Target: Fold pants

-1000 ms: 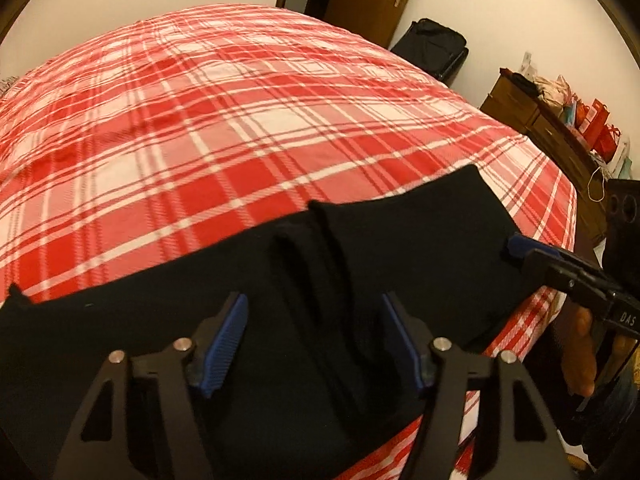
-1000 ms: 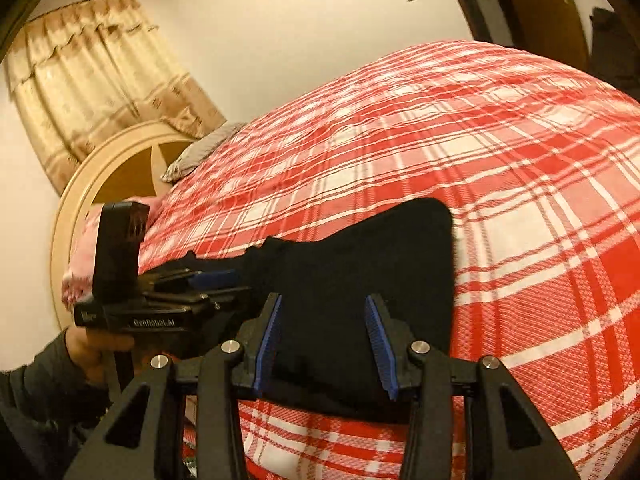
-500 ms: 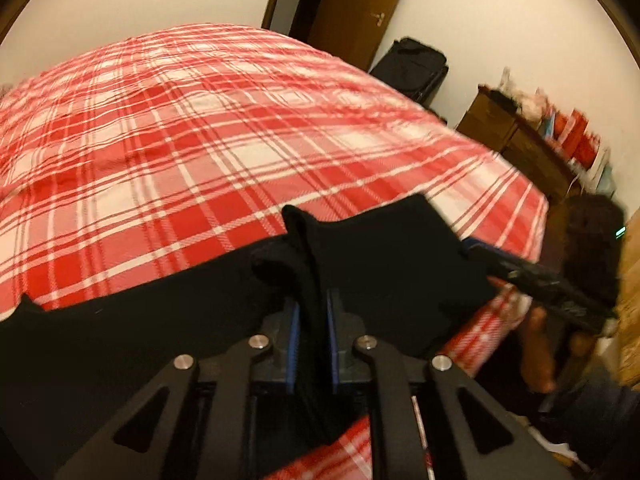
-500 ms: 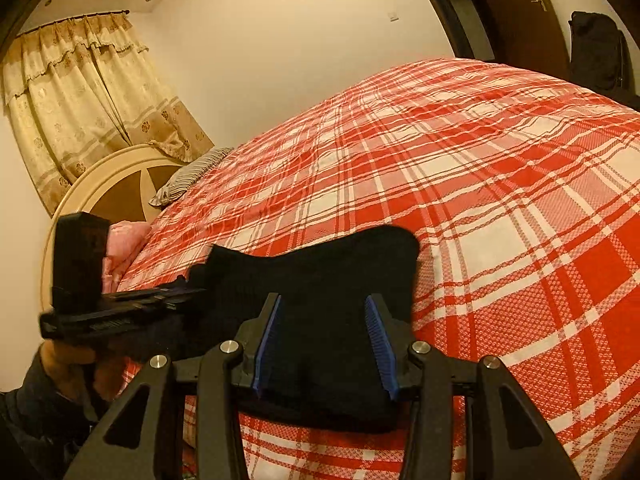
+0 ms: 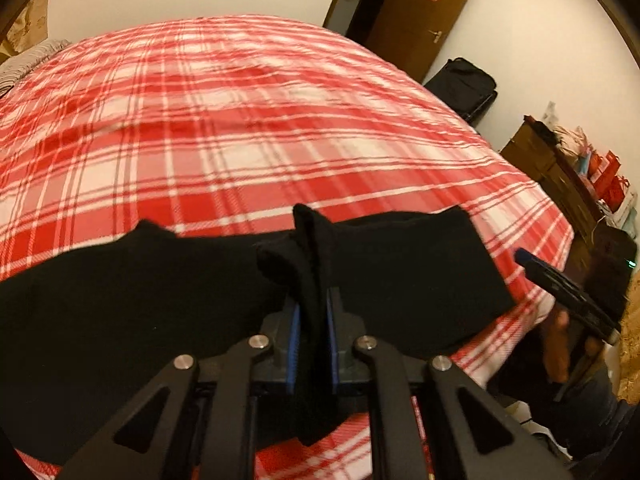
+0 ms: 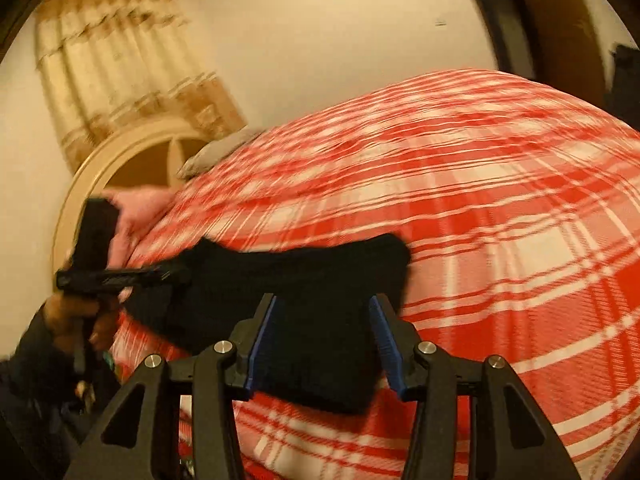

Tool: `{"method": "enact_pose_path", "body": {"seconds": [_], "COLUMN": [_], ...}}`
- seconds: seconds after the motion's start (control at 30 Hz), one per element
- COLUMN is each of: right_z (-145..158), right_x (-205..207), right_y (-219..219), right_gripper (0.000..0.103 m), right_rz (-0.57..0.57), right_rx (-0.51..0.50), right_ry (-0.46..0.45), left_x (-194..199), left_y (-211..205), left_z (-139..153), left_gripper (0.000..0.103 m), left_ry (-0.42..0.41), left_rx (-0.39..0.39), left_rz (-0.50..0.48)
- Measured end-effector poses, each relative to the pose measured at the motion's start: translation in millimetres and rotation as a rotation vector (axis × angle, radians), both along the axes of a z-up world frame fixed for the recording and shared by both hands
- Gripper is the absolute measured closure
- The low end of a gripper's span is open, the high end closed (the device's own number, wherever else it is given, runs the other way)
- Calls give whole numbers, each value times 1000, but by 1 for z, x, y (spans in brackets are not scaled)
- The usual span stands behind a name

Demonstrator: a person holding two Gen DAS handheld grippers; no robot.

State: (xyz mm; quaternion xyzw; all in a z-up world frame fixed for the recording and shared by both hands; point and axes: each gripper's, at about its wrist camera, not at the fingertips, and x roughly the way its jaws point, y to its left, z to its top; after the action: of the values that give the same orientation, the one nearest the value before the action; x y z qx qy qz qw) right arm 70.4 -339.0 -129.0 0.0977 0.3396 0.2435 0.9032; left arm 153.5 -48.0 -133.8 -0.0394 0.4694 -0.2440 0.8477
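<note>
Black pants (image 5: 120, 292) lie along the near edge of a red plaid bed (image 5: 240, 120). My left gripper (image 5: 313, 320) is shut on a raised fold of the pants' middle and lifts it off the bed. In the right wrist view the pants (image 6: 320, 280) lie under my right gripper (image 6: 326, 332), which is open, its blue pads on either side of the near end of the cloth. The right gripper also shows at the right of the left wrist view (image 5: 560, 284). The left gripper shows at the left of the right wrist view (image 6: 116, 276).
A wooden door (image 5: 420, 12), a black bag (image 5: 460, 84) and a wooden dresser (image 5: 560, 168) with red items stand beyond the bed's right side. A round cream headboard (image 6: 132, 160), a pink pillow (image 6: 140, 208) and curtains (image 6: 112, 72) are at the bed's head.
My left gripper closed on a fold of the pants and raised it. My right gripper stayed open and moved in over the end of the pants.
</note>
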Motion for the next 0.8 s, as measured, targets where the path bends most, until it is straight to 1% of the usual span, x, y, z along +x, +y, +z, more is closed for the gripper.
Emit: {"method": "enact_pose_path", "body": {"seconds": [0.03,0.07,0.13,0.17,0.27,0.33,0.37,0.4,0.47,0.53,0.57,0.6,0.63,0.67,0.7,0.73,0.77,0.8], "right_z": [-4,-10,-23,-29,-31,-28,-27,-25,-20,-15,-14,-17,-22,-30,-33,-32,-28,-23], "right_x": [0,2,7,10,12,11,11,11,10,5,4,3,3,3,2,-2,-5,-7], "right_y": [6,13,21,22,20,17,16,15,17,25,31,39,47,55,61,66,72,77], "right_gripper": [53,53,53,53,53,53,53,53,53,53,53,53,53,53,53,53,53,53], "right_rz": [20,32,18,17,33,34,32,25,23,50,72,90,98,98,99,101,114,139], "right_rx": [-20,-64,-157,-185,-192,-176,-164,-154,-139,-141,-158,-193,-241,-308,-356,-394,-420,-418], "right_ry": [14,38,85,107,116,115,113,113,107,83,76,79,88,103,96,72,52,44], "left_x": [3,5,9,9,4,0,-2,-5,-12,-15,-17,-20,-21,-21,-19,-17,-16,-15], "left_y": [0,1,1,0,-5,-8,-8,-8,-5,-2,-1,1,1,1,1,3,6,8], "left_z": [-6,-11,-23,-26,-31,-28,-27,-23,-16,-13,-12,-13,-16,-20,-27,-32,-35,-34], "left_gripper": [90,90,89,87,79,66,63,57,52,40,36,29,26,26,26,26,26,26], "left_ry": [-1,3,20,17,7,-13,-19,-31,-60,-78,-89,-100,-104,-104,-96,-82,-75,-79], "left_rx": [5,8,23,28,36,56,66,75,76,94,102,116,141,175,208,222,209,197], "left_rz": [5,6,9,15,9,-3,-3,1,-1,7,9,5,2,6,10,15,20,24]}}
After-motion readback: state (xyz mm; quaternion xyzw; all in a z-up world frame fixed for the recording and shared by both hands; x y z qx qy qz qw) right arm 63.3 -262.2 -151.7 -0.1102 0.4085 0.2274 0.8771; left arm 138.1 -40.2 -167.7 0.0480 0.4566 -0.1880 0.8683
